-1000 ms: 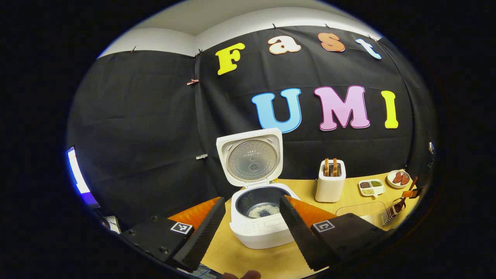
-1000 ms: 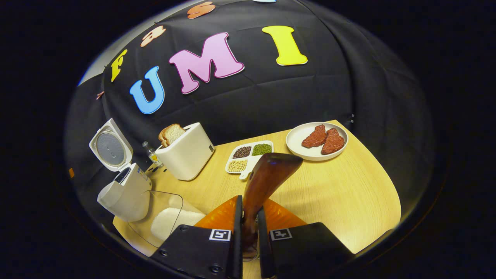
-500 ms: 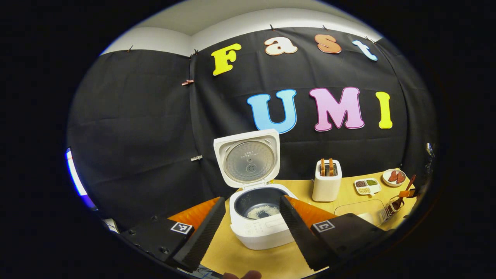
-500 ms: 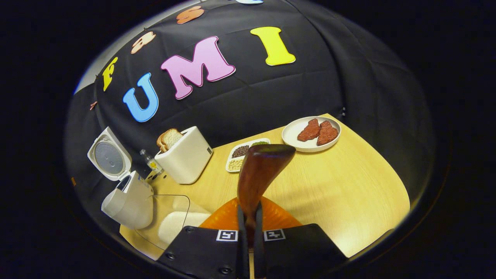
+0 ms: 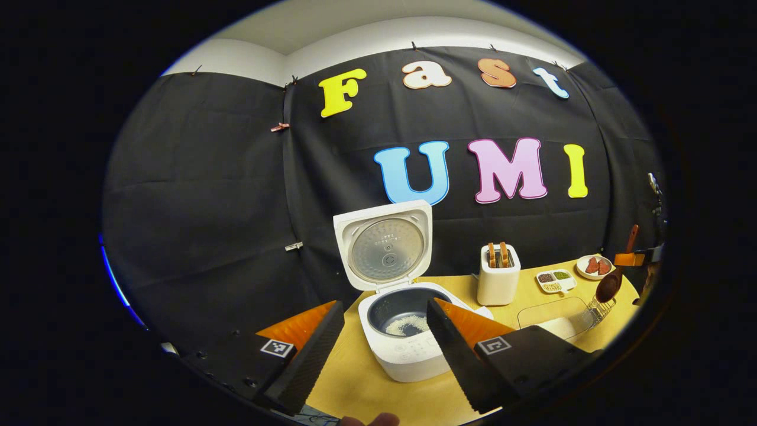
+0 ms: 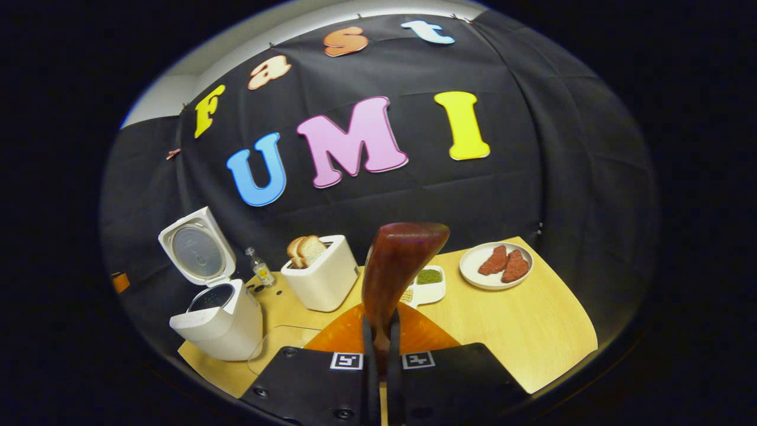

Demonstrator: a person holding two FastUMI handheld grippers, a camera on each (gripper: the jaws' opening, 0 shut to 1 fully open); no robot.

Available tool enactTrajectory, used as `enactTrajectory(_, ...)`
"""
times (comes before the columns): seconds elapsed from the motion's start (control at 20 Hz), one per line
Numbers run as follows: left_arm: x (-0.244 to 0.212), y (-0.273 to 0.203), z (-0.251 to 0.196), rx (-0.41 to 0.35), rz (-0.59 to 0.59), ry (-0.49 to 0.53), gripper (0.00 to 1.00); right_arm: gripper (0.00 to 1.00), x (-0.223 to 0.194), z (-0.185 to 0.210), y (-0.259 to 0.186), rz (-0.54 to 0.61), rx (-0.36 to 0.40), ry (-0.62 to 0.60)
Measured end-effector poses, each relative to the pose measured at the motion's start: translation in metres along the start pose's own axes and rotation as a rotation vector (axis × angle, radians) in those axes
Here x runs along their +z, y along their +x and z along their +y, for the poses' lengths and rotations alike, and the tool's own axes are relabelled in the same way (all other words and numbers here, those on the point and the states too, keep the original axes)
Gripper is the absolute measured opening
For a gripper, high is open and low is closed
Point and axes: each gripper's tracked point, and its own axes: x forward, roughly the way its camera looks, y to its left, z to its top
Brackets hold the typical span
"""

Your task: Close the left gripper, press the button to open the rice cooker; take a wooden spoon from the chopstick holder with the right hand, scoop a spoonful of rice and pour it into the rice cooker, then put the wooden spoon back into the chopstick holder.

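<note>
My left gripper is spread wide with nothing between its fingers, hanging in front of the rice cooker on the table. The cooker's lid stands up at the back, and a small heap of rice lies at the bottom of its dark pot.

My right gripper is clenched on the handle of the wooden spoon, both fingers pressing it, the bowl of the spoon rising straight ahead of the camera. From the left gripper view that spoon hangs bowl-down above the wire chopstick holder at the far right of the table; I cannot tell whether it touches the holder.

A clear container of rice sits beside the holder. Behind it stand a white toaster with bread in it, a divided dish of beans and a plate of meat. In the right gripper view a small bottle stands between the cooker and the toaster.
</note>
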Motion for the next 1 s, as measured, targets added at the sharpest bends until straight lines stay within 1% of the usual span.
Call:
enactTrajectory(0.1,0.003,0.004,0.008,-0.023,-0.019,0.014,0.97,0.09,-0.006,0.03,0.007,0.006,0.016,-0.059)
enactTrajectory(0.25,0.005,0.01,0.014,-0.065,-0.039,0.025,0.96,0.1,-0.033,0.059,0.025,0.033,0.006,-0.168)
enactTrajectory(0.35,0.005,0.013,0.017,-0.095,-0.046,0.015,0.97,0.1,-0.057,0.069,0.039,0.062,-0.021,-0.267)
enactTrajectory(0.45,0.001,0.015,0.019,-0.12,-0.05,0.003,0.97,0.09,-0.081,0.071,0.055,0.087,-0.071,-0.397)
enactTrajectory(0.6,-0.007,0.018,0.029,-0.136,-0.046,-0.012,0.97,0.09,-0.118,0.075,0.074,0.13,-0.125,-0.581)
enactTrajectory(0.7,-0.012,0.018,0.04,-0.133,-0.043,-0.01,0.97,0.09,-0.14,0.08,0.082,0.159,-0.144,-0.664)
enactTrajectory(0.75,-0.014,0.019,0.046,-0.13,-0.041,-0.008,0.97,0.1,-0.145,0.085,0.084,0.159,-0.149,-0.687)
enactTrajectory(0.8,-0.015,0.02,0.05,-0.128,-0.04,-0.007,0.97,0.1,-0.154,0.093,0.085,0.175,-0.139,-0.677)
enactTrajectory(0.9,-0.016,0.02,0.058,-0.119,-0.037,-0.013,0.97,0.09,-0.176,0.114,0.081,0.216,-0.128,-0.576)
enactTrajectory(0.95,-0.017,0.02,0.061,-0.115,-0.037,-0.016,0.97,0.1,-0.175,0.116,0.081,0.211,-0.152,-0.526)
enactTrajectory(1.0,-0.016,0.021,0.064,-0.112,-0.037,-0.017,0.97,0.1,-0.175,0.12,0.076,0.207,-0.159,-0.453)
